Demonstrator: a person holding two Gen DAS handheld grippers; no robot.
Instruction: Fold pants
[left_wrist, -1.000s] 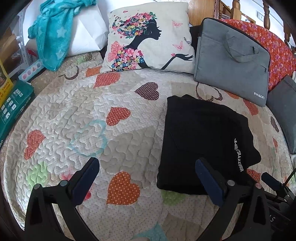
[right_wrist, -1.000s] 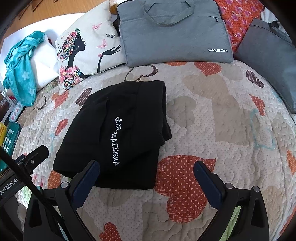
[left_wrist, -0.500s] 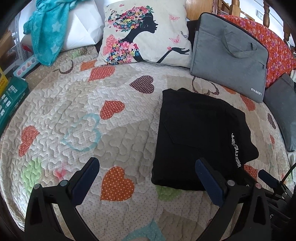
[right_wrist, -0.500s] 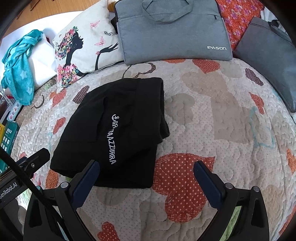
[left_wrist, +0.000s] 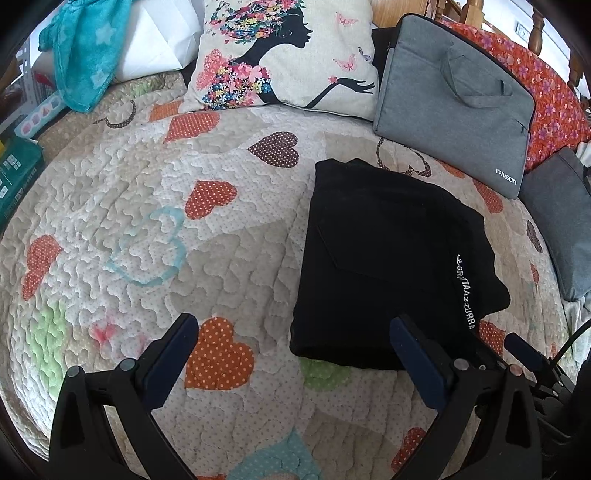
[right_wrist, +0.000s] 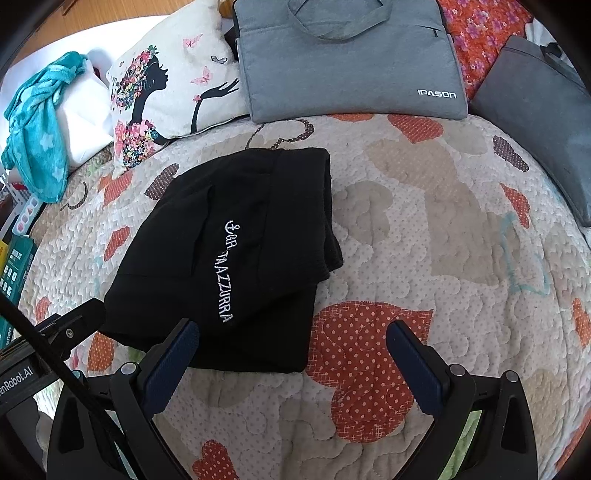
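Both handheld grippers are held side by side, raised and pointing forward and down, each with its jaws spread wide and nothing caught between the dark blue pads. The left gripper (left_wrist: 291, 347) is seen from its own camera with the tip of the right gripper (right_wrist: 291, 347) showing at the lower right edge (and the reverse holds in the right wrist view). No hand or sleeve is shown.

Each camera is looking forward and down over its own tool at the bed (left_wrist: 229, 206), quite near; both views are sharing the folded black pants (left_wrist: 384, 258) (right_wrist: 240, 251), pillow (left_wrist: 280, 55) and grey bag (right_wrist: 351, 59) beyond.
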